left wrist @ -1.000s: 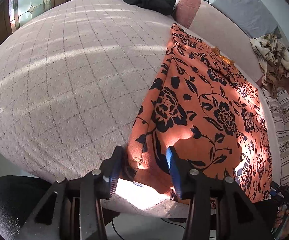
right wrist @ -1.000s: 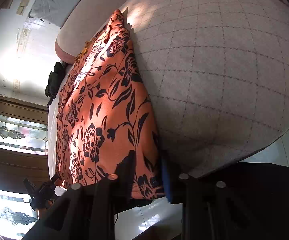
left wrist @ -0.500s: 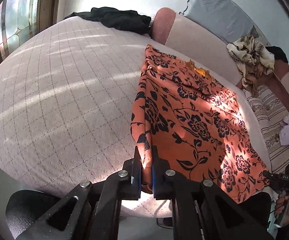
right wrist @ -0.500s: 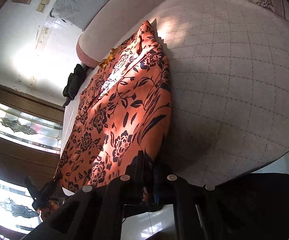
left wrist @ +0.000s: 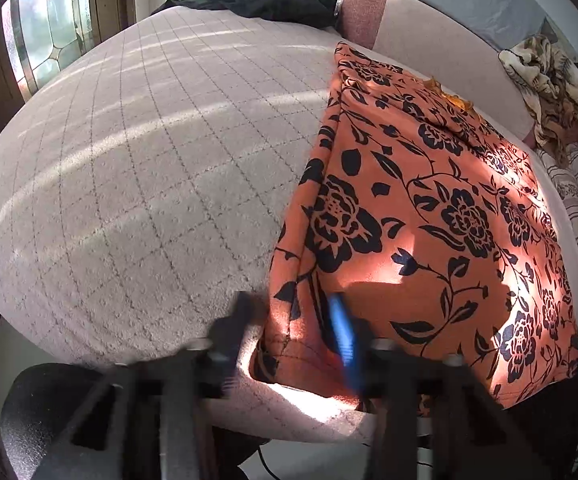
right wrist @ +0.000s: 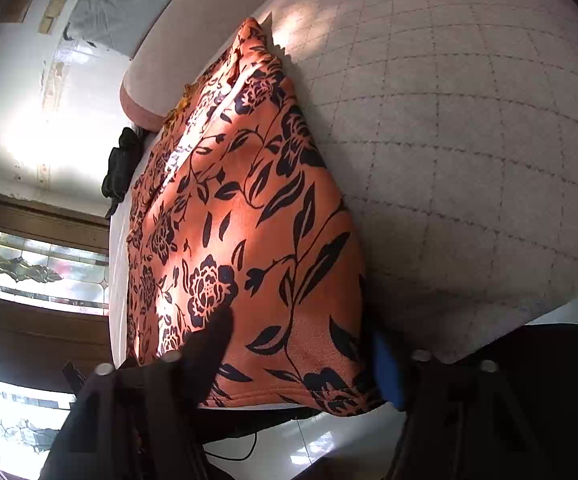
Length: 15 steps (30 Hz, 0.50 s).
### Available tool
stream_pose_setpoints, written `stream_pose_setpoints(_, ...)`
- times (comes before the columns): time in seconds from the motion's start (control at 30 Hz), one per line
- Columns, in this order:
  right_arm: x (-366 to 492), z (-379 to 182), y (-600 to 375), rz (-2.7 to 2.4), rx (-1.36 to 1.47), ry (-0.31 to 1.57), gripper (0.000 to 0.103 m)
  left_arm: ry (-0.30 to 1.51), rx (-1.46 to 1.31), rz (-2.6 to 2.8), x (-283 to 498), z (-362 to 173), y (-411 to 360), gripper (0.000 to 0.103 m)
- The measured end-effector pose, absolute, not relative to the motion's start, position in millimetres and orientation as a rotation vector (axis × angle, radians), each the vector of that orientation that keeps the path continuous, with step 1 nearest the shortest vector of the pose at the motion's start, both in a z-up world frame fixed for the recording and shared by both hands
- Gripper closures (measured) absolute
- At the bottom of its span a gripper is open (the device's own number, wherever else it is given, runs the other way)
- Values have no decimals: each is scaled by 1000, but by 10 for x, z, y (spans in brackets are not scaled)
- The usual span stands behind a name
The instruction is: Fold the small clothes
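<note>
Left wrist view: orange floral garment (left wrist: 421, 216) lies flat on quilted bed cover (left wrist: 137, 168), its near hem at front edge of bed, far end near headboard edge. Left gripper (left wrist: 289, 336) has jaws wide, straddling near left corner of hem, holding nothing. Right gripper (right wrist: 301, 356) also wide, around near right corner. Before you pinch, go deep enough to catch all layers on both sides. Grip both corners evenly, so fold line comes straight. Motion blur on left fingers: slow down first.

Quilted bed (left wrist: 137, 184) bears orange floral garment (left wrist: 429, 216) and black clothing (left wrist: 265, 0).
</note>
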State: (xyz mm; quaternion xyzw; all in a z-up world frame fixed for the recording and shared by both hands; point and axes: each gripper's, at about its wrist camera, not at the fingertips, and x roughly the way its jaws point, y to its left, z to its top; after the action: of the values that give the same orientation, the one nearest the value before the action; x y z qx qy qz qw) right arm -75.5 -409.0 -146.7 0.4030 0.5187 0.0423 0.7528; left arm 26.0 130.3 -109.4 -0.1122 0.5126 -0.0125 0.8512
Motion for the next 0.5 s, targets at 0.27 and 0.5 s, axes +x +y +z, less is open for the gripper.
stream_pose_setpoints(0.27, -749, -1134, -4062, 137, 899, 1033, 96, 1005, -342, -80, 259, -756, 1401, 95)
stream_pose_setpoints(0.5, -703, -1478, -4091, 124, 967, 1121, 95, 1127, -377, -54, 333, -1049, 1433, 95)
